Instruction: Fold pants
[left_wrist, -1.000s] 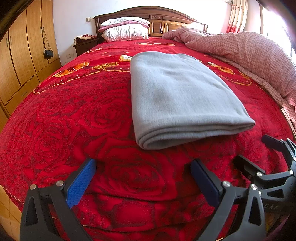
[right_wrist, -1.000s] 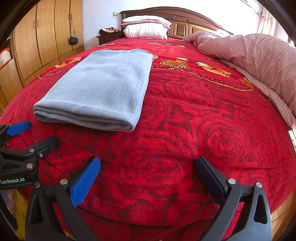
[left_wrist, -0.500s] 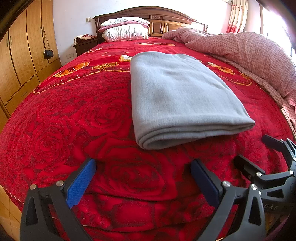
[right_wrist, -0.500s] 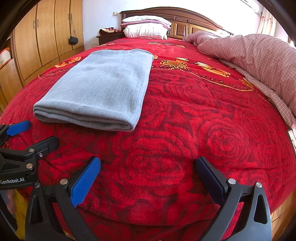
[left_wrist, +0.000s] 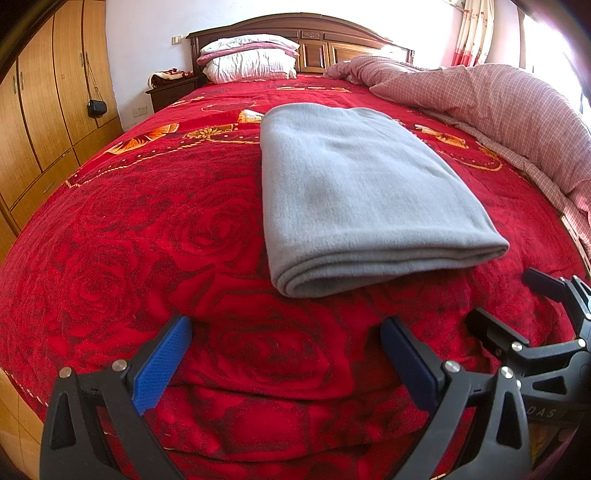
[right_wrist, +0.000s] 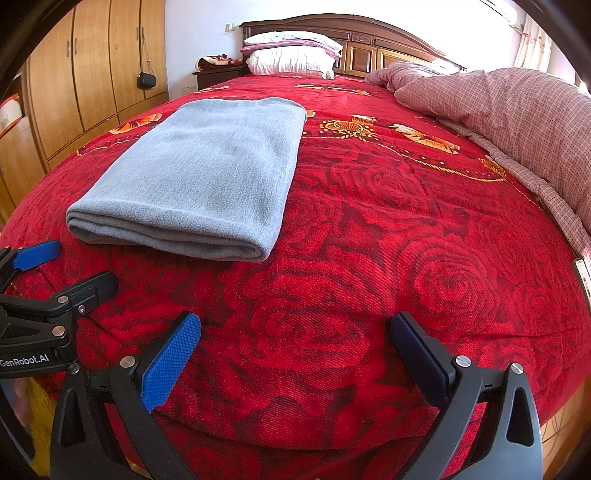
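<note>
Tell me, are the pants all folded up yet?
Looks nearly or fully done. The grey pants lie on the red bedspread as a neat stacked rectangle, layers showing at the near edge. Nothing is in hand: the left gripper and right gripper are both open and empty, short of the pants. What's left, at most, is one more fold or tidying.

Grey fleece pants – soft matte fabric, folded into a flat rectangular stack w/ several layers. Lies flat on red rose-print bedspread, long axis running toward the headboard end, near the foot of the bed. Near short end shows rounded fold plus stacked layer edges – left corner in left wrist view. Top surface smooth, no visible wrinkles. Sides straight, corners roughly aligned. Nothing touching it; same stack in right wrist view.
</note>
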